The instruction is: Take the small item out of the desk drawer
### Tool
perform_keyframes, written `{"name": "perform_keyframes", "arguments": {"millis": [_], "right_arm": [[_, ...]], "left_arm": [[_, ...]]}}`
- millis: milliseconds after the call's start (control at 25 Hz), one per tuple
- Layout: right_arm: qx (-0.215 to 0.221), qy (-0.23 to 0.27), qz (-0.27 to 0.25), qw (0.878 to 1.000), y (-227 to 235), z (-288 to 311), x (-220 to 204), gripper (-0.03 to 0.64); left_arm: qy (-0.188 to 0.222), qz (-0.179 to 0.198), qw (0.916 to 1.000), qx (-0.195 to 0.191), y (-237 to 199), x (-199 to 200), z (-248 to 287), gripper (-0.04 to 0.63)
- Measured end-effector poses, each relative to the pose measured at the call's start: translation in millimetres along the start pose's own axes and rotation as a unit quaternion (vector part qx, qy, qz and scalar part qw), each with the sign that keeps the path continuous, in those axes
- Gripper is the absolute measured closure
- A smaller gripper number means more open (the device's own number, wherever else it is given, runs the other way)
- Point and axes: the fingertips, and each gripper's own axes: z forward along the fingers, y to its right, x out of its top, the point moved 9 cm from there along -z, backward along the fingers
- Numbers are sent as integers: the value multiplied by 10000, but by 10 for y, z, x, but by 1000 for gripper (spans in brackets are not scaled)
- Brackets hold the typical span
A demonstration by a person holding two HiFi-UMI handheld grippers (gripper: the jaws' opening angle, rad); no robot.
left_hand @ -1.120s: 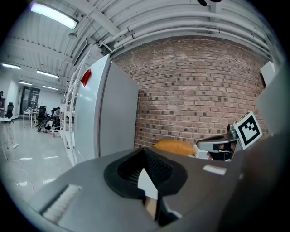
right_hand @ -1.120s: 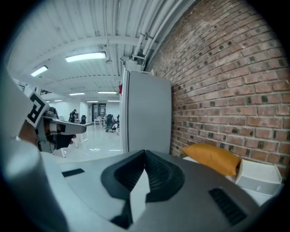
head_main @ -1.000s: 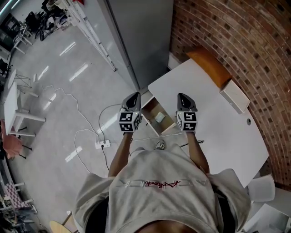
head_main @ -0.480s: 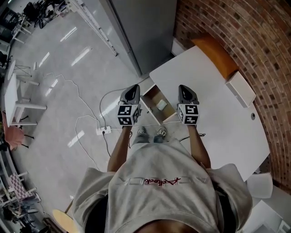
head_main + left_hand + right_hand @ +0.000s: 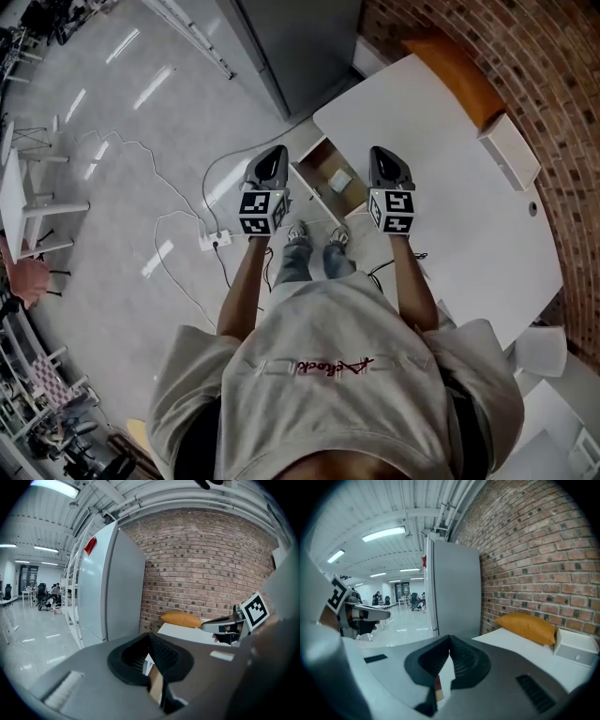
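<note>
Left hand-held gripper (image 5: 275, 156): held out in front of the person, above the floor just to the left of the open drawer. In the left gripper view its jaws meet at the tips (image 5: 149, 636), closed on nothing.
Right hand-held gripper (image 5: 382, 155): held level with the left one, above the near edge of the surface just to the right of the drawer. In the right gripper view its jaws are pressed together (image 5: 449, 639), with nothing between them.
Drawer (image 5: 321, 167): pulled out from the surface's left edge, wood-coloured inside, lying between the two tools in the head view.
Small item (image 5: 340, 178): a small white thing lying on the drawer's bottom, apart from both tools.
Surface (image 5: 450, 197): a white desk set against the brick wall (image 5: 558, 84).
Orange cushion (image 5: 459, 66): at the surface's far end by the wall.
White box (image 5: 509, 150): on the surface beside the cushion, also against the wall.
Grey cabinet (image 5: 291, 37): tall, standing on the floor beyond the drawer.
Power strip (image 5: 214, 242): on the floor to the person's left, with white cables running from it.
</note>
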Motion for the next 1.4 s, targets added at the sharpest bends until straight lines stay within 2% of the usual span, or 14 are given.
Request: {"name": "perform_keyframes", "arguments": {"millis": [360,760,1040,1400], "right_arm": [[-150,-218,105,9996,-341,172,-173,604],[-276,-439,189,9985,-409,297,-415,604],[-195,-629,280,9974,-493,402,-645,605],[116,-944,416,9946,-748,533,-1056,606]], "left_arm": [[-210,33,9996,-196,-384,-249,-11,586],[-391,-134,9983,-417,-481,-491,189,586],[-533,-230,9971,-501,-483,-710,324,586],[-831,-420,9943,-522,-485,-1160,381,586]]}}
